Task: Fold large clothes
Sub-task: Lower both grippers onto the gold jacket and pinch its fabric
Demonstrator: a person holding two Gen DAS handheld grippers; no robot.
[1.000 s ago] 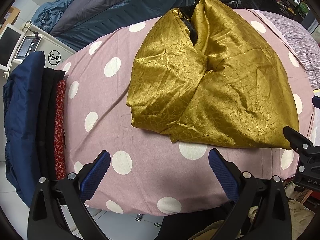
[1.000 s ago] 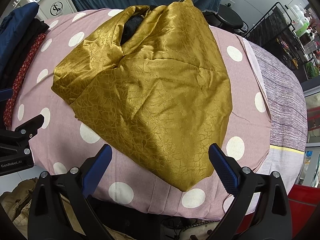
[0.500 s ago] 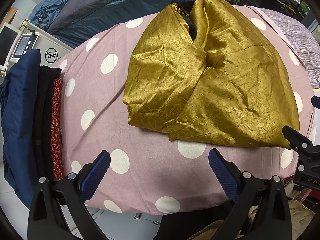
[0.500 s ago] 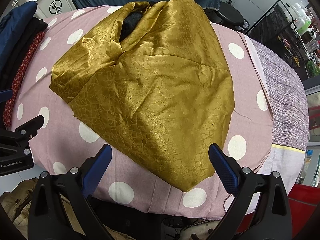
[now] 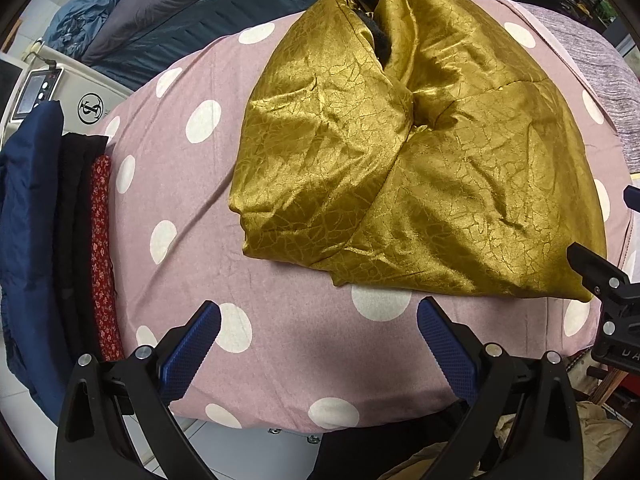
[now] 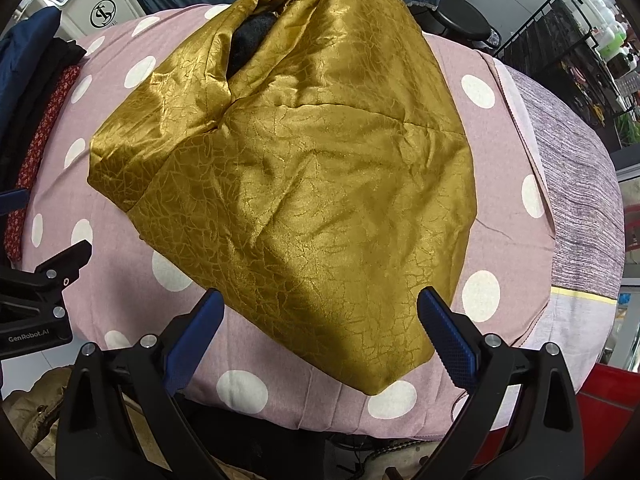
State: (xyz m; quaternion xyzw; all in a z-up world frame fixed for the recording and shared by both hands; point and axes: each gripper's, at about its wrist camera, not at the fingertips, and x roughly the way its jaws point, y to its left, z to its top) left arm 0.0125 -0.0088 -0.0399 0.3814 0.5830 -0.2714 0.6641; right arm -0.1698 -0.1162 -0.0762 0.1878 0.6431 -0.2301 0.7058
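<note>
A shiny gold garment [image 5: 420, 168] with a black lining at its collar lies partly folded on the pink polka-dot table cover [image 5: 280, 352]; it also shows in the right wrist view [image 6: 304, 184]. My left gripper [image 5: 319, 338] is open and empty, hovering over the cover just short of the garment's near left edge. My right gripper [image 6: 320, 330] is open and empty, its jaws either side of the garment's near corner, above it. Each gripper's body shows at the edge of the other's view.
A stack of folded clothes, navy, black and red-patterned [image 5: 60, 240], sits at the table's left edge. A white machine [image 6: 92, 4] stands behind it. A grey striped cloth [image 6: 580, 200] covers the right side. Dark bedding lies at the back.
Both grippers have edged slightly closer to the garment. The garment has not moved and both grippers stay open.
</note>
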